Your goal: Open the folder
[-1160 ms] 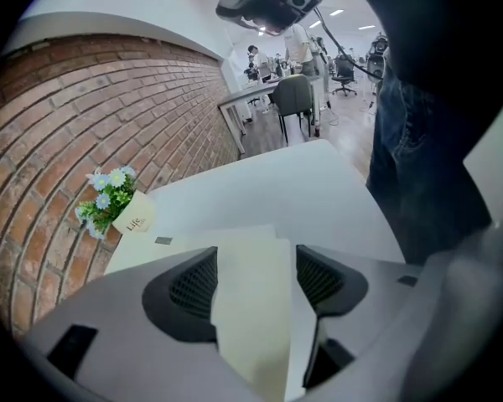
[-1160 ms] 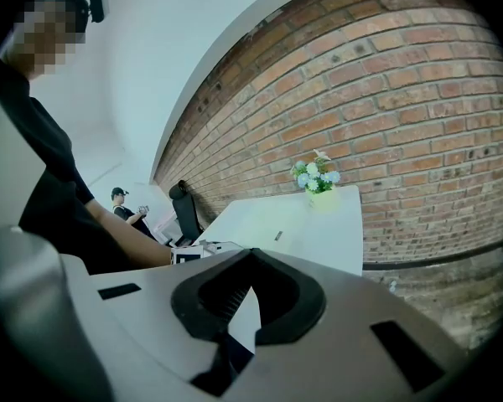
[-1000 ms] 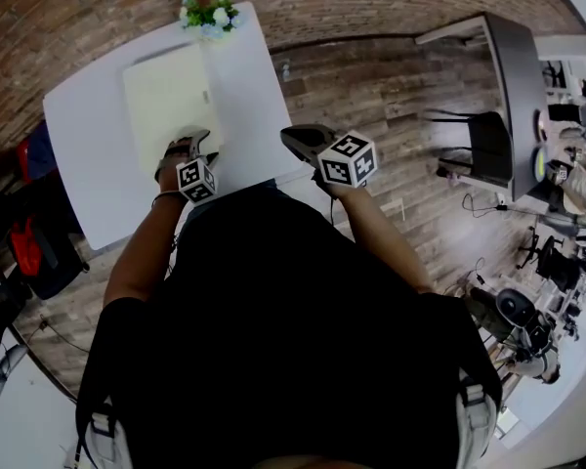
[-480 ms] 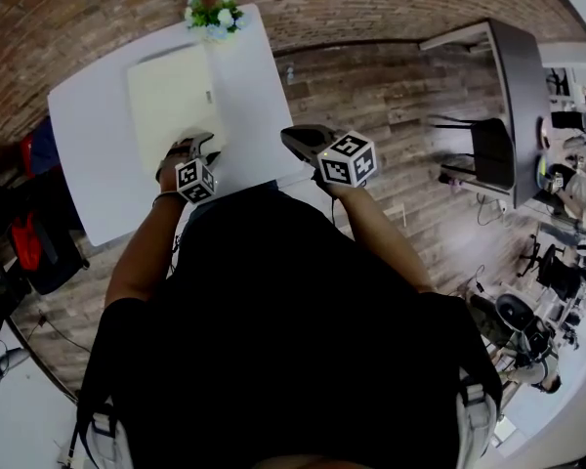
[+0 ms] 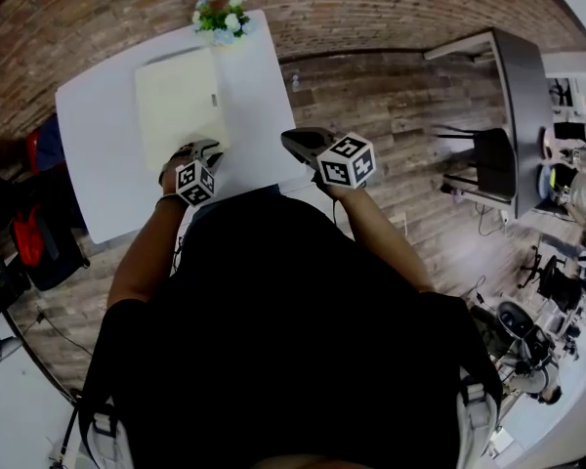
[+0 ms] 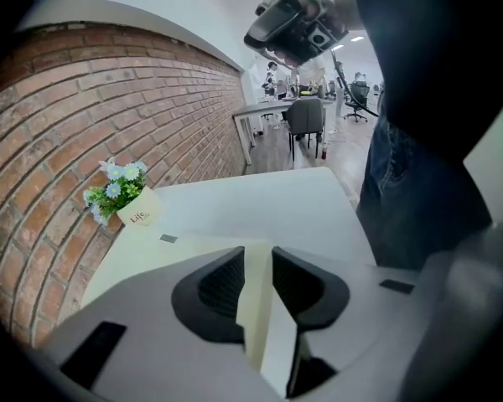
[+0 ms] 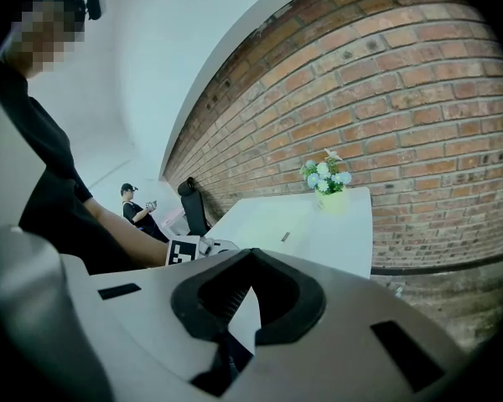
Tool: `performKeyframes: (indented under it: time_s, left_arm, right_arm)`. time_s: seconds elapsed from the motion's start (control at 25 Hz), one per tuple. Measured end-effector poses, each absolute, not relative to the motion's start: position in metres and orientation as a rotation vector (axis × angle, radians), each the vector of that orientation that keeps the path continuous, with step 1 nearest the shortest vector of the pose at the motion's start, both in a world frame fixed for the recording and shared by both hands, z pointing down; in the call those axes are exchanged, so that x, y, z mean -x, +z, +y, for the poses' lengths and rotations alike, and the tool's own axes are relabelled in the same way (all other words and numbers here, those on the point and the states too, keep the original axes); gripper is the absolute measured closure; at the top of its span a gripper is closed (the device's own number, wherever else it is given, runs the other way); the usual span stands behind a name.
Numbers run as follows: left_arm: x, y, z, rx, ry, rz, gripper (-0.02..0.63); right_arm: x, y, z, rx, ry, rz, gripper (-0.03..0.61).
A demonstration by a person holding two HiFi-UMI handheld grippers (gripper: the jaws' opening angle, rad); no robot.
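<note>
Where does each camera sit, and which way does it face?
Head view: on the head, looking steeply down at the table and folder; torso, arms, left gripper and right gripper show.
Left gripper view: along its closing jaws, folder between them, towards the flowers; right gripper and torso show.
Right gripper view: along its shut jaws, towards the flowers; left gripper shows.
Shared: flowers in all three.

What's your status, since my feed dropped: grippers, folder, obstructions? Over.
Left gripper closing, near edge of folder between its jaws. Right gripper shut, empty. Cover not yet lifted. Flower pot at far corner of table, not in the way.
</note>
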State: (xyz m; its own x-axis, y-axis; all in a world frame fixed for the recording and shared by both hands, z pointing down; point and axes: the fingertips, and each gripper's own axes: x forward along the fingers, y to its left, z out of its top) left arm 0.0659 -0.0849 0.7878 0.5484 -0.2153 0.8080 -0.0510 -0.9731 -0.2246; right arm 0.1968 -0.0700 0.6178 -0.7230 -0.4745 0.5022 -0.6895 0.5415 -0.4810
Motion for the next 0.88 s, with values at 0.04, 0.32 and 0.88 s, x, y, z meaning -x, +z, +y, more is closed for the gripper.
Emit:
performKeyframes:
  time_s: [0.04,0.32,0.88]
  left_arm:
    - [-0.066,0.786,-0.085,2.619,-1.394,0.236,0.511]
    - [-0.064,0.771,-0.092,2.847,-1.308,0.378,0.538]
    - [-0.049,0.745,-0.111,3.217,-1.016,0.697,0.572]
  right_arm:
    - [-0.197,0.618,-0.070,-0.959,0.973,-2.471,0.555]
    - [-0.191,0.620,-0.072,-0.917,0.970,-2.483,0.555]
    - [-0.177,0.627,-0.081,-0.821,0.962,-2.496,0.555]
